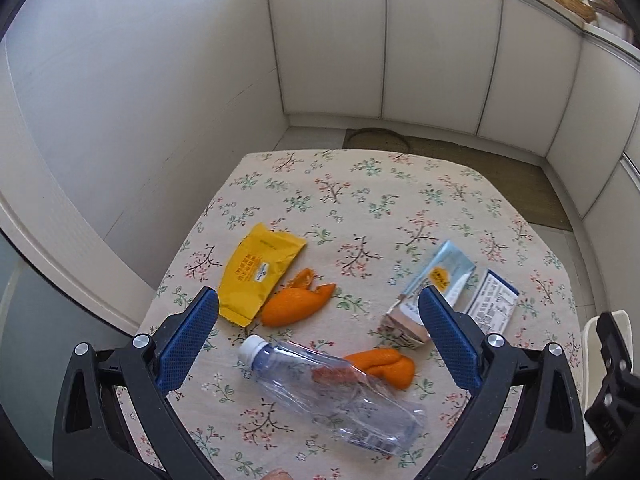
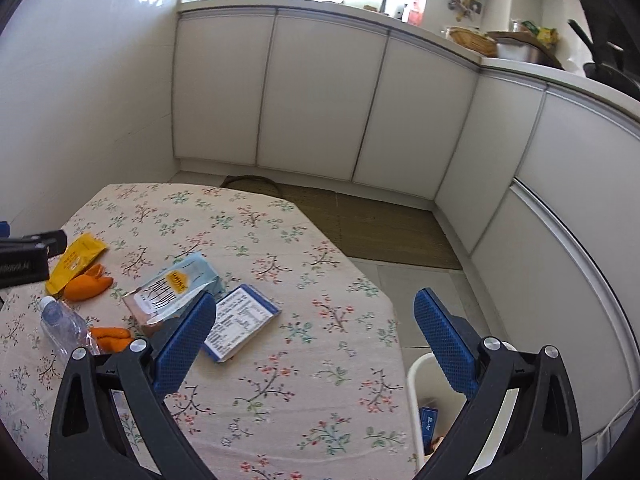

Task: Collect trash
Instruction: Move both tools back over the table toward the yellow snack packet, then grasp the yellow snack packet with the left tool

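I count six pieces of trash on the table [image 1: 400,184]: one clear bottle [image 1: 336,392] lying just ahead of my wide-open, empty left gripper [image 1: 316,304], two orange peels [image 1: 296,304] [image 1: 384,364], one yellow wrapper [image 1: 256,272] beyond its left finger, and one blue carton [image 1: 436,288] and one printed packet [image 1: 492,304] by its right finger. My right gripper [image 2: 316,308] is also spread wide and holds nothing, with the packet just past its left finger. One white bin [image 2: 420,392] stands under its right finger, beside the table.

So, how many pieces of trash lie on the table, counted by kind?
Orange peels: 2
Plastic bottle: 1
Yellow wrapper: 1
Light blue pouch: 1
Blue-edged packet: 1
Total: 6
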Action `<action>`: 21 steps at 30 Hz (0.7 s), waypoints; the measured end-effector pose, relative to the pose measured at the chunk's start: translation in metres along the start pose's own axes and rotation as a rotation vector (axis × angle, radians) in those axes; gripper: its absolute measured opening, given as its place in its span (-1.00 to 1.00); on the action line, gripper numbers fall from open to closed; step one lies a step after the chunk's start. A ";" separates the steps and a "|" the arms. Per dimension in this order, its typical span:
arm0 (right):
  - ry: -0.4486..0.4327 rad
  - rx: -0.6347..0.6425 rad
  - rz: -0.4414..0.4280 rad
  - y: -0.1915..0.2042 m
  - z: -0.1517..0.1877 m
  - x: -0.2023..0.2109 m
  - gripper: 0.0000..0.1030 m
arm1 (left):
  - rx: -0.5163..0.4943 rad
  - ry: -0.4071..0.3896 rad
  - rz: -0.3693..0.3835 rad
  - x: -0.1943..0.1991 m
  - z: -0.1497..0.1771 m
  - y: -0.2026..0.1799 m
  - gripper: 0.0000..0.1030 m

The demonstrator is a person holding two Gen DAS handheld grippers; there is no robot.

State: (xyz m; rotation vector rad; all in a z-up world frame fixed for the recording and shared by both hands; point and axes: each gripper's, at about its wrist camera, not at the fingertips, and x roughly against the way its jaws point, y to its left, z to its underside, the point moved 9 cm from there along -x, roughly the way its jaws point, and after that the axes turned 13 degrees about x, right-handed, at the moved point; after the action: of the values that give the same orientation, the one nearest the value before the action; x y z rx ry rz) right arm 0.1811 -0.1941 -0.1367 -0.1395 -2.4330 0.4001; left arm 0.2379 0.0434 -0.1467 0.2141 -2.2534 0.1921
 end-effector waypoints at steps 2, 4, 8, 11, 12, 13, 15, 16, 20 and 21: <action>0.007 0.025 -0.030 0.017 -0.001 -0.003 0.87 | 0.030 0.033 -0.014 -0.018 -0.007 0.017 0.86; 0.015 0.056 -0.053 0.031 0.000 -0.005 0.87 | 0.059 0.062 -0.047 -0.037 -0.013 0.036 0.86; 0.034 0.114 -0.092 0.048 0.004 -0.007 0.87 | 0.106 0.117 -0.084 -0.074 -0.023 0.069 0.86; 0.062 0.116 -0.138 0.055 0.006 -0.011 0.87 | 0.115 0.189 -0.059 -0.099 -0.024 0.079 0.86; 0.077 0.110 -0.161 0.058 0.008 -0.013 0.87 | 0.101 0.217 -0.054 -0.107 -0.022 0.077 0.86; 0.098 0.104 -0.195 0.062 0.010 -0.016 0.87 | 0.079 0.240 -0.050 -0.116 -0.021 0.075 0.85; 0.133 0.098 -0.243 0.070 0.015 -0.020 0.87 | 0.025 0.261 -0.045 -0.129 -0.019 0.070 0.84; 0.151 0.101 -0.265 0.074 0.018 -0.022 0.87 | -0.003 0.266 -0.044 -0.135 -0.019 0.068 0.84; 0.194 0.137 -0.310 0.090 0.026 -0.029 0.87 | -0.060 0.292 -0.033 -0.157 -0.014 0.064 0.84; 0.198 0.148 -0.313 0.094 0.027 -0.030 0.87 | -0.070 0.300 -0.036 -0.162 -0.011 0.064 0.83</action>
State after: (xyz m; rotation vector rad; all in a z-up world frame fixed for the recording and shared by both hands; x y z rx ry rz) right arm 0.1869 -0.1183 -0.2047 0.2525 -2.1743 0.4018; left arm 0.3345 0.1224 -0.2692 0.1760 -1.9530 0.1171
